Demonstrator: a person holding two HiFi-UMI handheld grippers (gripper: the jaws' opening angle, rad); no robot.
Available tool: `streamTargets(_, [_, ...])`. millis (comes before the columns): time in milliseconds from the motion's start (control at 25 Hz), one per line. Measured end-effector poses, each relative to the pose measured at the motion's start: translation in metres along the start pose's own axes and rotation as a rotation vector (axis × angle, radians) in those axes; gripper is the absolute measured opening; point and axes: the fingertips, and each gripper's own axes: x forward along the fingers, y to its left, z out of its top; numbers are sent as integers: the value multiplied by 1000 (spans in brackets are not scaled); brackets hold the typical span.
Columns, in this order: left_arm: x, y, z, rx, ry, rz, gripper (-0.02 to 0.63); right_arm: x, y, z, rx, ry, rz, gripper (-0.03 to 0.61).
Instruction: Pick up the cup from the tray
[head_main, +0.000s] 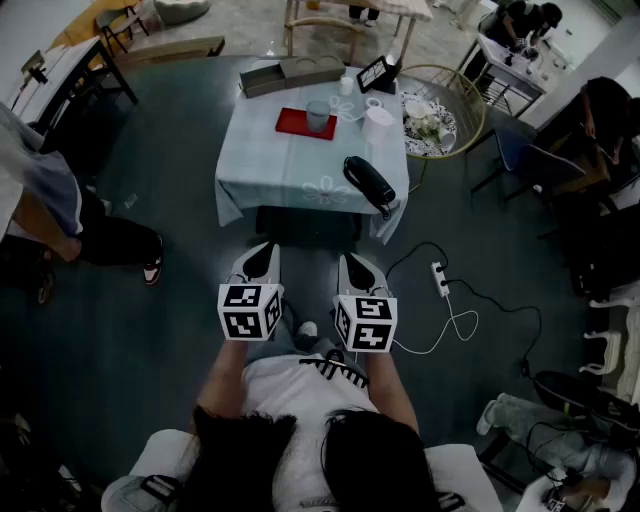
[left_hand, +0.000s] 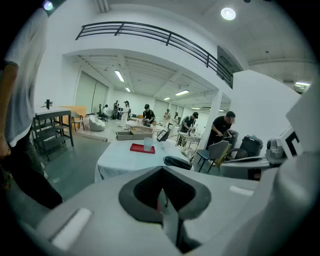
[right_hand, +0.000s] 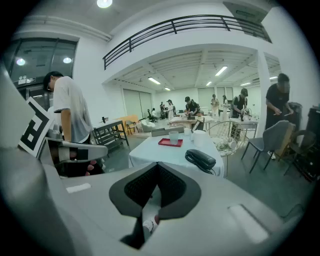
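Note:
A clear cup (head_main: 318, 115) stands upright on a red tray (head_main: 297, 124) at the far side of a table with a pale cloth (head_main: 290, 175). Both grippers hover low over the floor, well short of the table. My left gripper (head_main: 266, 250) and right gripper (head_main: 351, 261) are side by side, each shut with nothing held. In the left gripper view the cup (left_hand: 147, 144) and tray (left_hand: 140, 148) sit far beyond the closed left gripper (left_hand: 162, 169). The right gripper view shows the cup (right_hand: 173, 136) on the tray (right_hand: 170, 143) past the closed right gripper (right_hand: 157, 165).
On the table lie a black pouch (head_main: 369, 182), a white roll (head_main: 378, 123), a grey box (head_main: 292, 73) and a small tablet (head_main: 375, 72). A round wire table (head_main: 446, 120) stands to the right. A power strip (head_main: 438, 273) and cable lie on the floor. A person (head_main: 45, 215) stands left.

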Motion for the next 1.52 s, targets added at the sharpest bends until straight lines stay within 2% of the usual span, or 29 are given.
streamTargets(400, [13,13,3,3,18,-15,1,16,-3,6,-10,12,-21,21])
streamTargets(600, [31,23,13,0,23,-31,1,33,-8,18,48,11,-19,23])
streamTargets(960, [84,58,48,11,35,-68,0,87,-18,53,94,10,-73,35])
streamTargets(1200, [117,87,76,19,37,-98,0,124,-16,84,122,-17,-78,73])
streamTargets(1520, [138,122,99,50,42,-133,0,152,-5,100,184,-43,-118,104])
